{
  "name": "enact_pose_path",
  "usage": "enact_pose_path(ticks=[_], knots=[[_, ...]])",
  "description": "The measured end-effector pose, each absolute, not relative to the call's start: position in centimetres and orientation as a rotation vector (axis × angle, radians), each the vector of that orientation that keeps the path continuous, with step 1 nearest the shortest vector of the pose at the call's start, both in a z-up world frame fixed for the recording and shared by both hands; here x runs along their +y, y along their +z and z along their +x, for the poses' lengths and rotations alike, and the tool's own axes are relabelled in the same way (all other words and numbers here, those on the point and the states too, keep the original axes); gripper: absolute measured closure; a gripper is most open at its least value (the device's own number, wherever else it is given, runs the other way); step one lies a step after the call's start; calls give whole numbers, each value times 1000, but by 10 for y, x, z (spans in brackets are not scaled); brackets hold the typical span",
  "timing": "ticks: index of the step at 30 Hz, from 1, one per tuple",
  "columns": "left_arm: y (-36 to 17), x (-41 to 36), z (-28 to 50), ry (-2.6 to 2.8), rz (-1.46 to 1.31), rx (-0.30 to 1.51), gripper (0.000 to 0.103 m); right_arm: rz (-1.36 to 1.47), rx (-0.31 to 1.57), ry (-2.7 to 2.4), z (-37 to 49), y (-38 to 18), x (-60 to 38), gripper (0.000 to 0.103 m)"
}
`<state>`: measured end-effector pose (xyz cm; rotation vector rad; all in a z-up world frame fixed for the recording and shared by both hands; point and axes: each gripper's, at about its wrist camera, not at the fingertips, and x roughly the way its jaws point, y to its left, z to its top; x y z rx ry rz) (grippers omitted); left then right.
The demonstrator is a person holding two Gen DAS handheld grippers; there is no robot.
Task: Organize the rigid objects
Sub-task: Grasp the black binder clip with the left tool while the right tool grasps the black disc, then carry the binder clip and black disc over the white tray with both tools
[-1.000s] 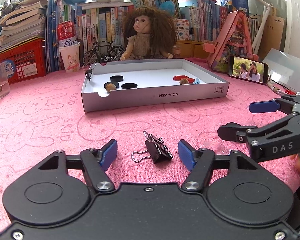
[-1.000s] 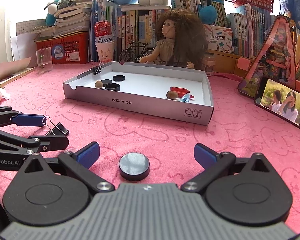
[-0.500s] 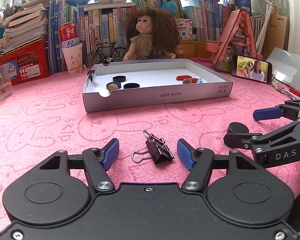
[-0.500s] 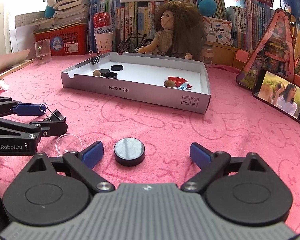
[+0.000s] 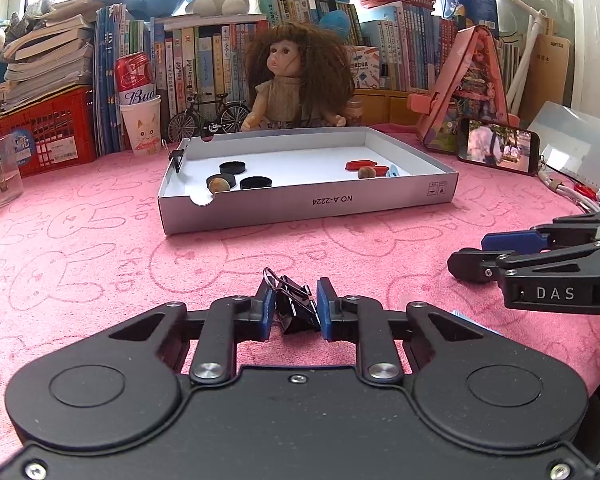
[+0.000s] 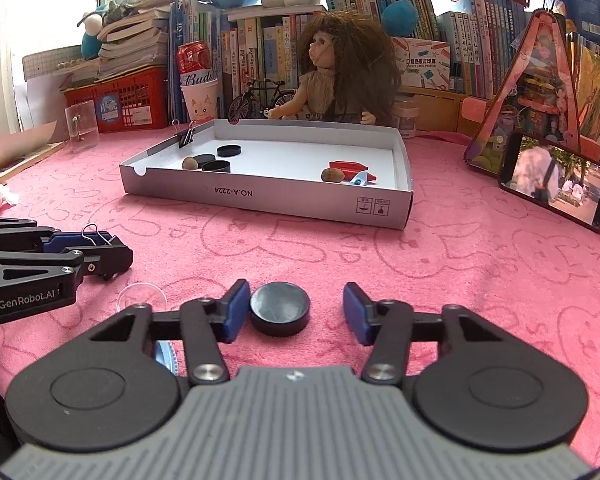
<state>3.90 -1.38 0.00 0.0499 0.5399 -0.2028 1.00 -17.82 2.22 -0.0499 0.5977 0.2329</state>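
Observation:
A black binder clip (image 5: 296, 314) lies on the pink cloth, and my left gripper (image 5: 296, 305) is shut on it, a blue pad pressing each side. My right gripper (image 6: 296, 312) is closing around a black round cap (image 6: 280, 312). Its left pad touches the cap while a gap remains at the right pad. The white cardboard tray (image 5: 308, 204) stands farther back and holds black caps (image 5: 233, 167), nuts (image 5: 216, 183) and a red piece (image 5: 362, 165). Another clip (image 5: 176, 158) grips the tray's left wall. Each gripper shows in the other's view: the right gripper (image 5: 480, 252) and the left gripper (image 6: 112, 248).
A clear round lid (image 6: 142, 296) lies between the two grippers. A glass (image 5: 0, 176) stands far left and a propped phone (image 5: 496, 148) far right. A doll (image 5: 296, 80), a can on a cup (image 5: 136, 80) and books line the back behind the tray.
The left jaws have closed onto the binder clip. The right jaws have narrowed around the black cap. Neither hand has shifted.

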Motion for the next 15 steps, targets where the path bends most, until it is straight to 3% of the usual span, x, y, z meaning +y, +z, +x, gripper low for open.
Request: enact_pose_path(ticks=[4,15], knots=[[2,-12,40,-197,49,536,83,-55,592,234,10,24,-177,65],[4,-9,41,-183,26,538,83,-28,578,209,11,27,-180,65]])
